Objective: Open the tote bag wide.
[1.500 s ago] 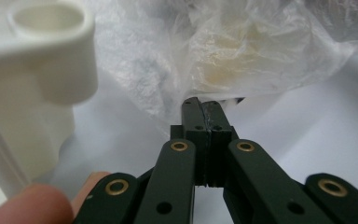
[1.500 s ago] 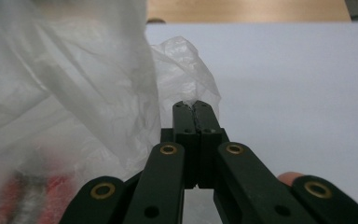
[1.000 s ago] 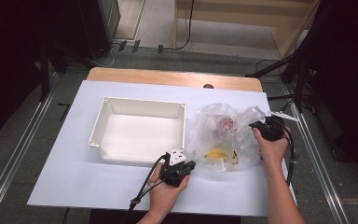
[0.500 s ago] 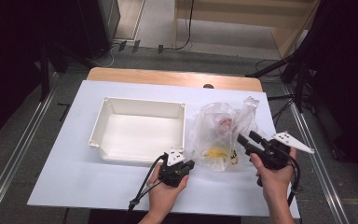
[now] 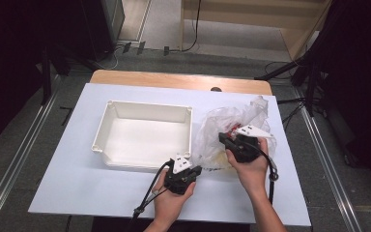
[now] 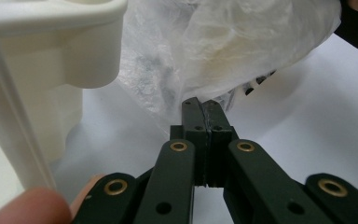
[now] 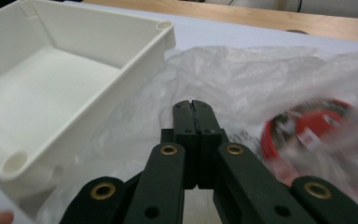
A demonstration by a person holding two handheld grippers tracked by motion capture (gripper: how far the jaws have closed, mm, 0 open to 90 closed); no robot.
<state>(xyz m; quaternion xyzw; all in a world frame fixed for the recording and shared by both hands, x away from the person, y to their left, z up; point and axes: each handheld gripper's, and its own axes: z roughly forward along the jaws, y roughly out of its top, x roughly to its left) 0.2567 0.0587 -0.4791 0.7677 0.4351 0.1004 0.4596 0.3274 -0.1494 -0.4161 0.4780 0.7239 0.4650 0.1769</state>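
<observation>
- My right gripper [image 5: 228, 140] has swung back in from the right edge of the table and now sits on the crumpled clear plastic bag [image 5: 232, 123], nose aimed toward the white rectangular plastic tray [image 5: 143, 112].
- Half a second ago that hand was out wide, holding a stretched corner of the bag; now it is tucked in over the middle.
- Its jaws read together in the right gripper view, film bunched round the tips; whether any is pinched, I cannot tell.
- My left gripper [image 5: 189, 170] hasn't budged, parked by the tray's near right corner, jaws closed on the bag's bottom edge.
- The bag lies just right of the tray, a red round item [image 7: 307, 130] blurred inside.
- My guess: I'm regrasping to open or lift it.
</observation>
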